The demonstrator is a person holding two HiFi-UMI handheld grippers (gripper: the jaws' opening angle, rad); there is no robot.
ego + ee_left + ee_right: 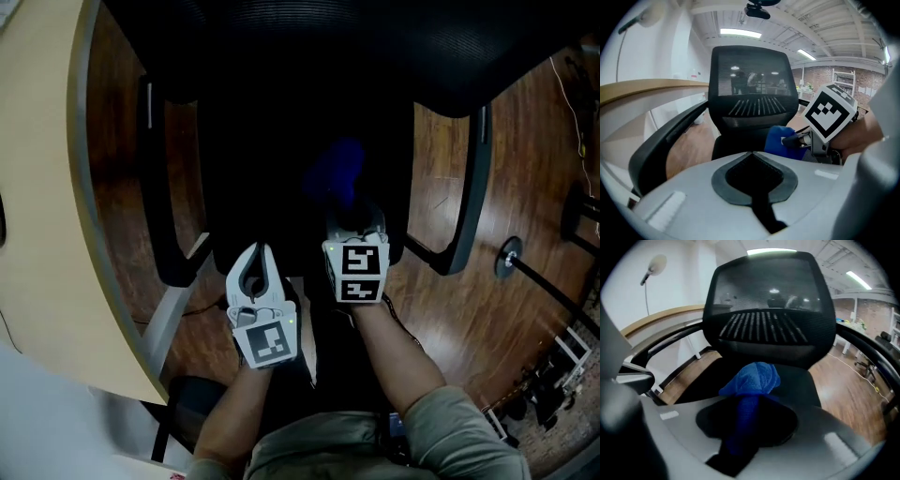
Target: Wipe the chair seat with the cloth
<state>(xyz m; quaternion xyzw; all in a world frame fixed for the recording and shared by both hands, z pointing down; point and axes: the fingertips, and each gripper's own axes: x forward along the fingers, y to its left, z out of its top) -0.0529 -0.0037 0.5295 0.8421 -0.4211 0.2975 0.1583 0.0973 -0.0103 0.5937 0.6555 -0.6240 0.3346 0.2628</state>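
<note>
**Blue cloth held over an office chair seat, ready for wiping**

The right gripper [749, 405] is clamped on a bunched blue cloth [754, 377]. The cloth's loose end hangs over the front half of the black chair seat [802, 380]. No view shows whether it touches the seat. The left gripper [256, 249] waits at the seat's front edge, jaws closed on nothing.

Likely risks: only a narrow fold is pinched, so drag on the seat fabric could pull the cloth free. Bunched like this, it would clean only a thin strip. Nothing steadies the chair, so pressure might turn it or push it away.

An armrest [156, 178] stands on each side of the seat and would stop wide sideways strokes. The mesh backrest [769, 310] blocks the seat's far edge. A pale desk [47, 197] curves close along the seat's left, and wooden floor [530, 169] lies to its right.
</note>
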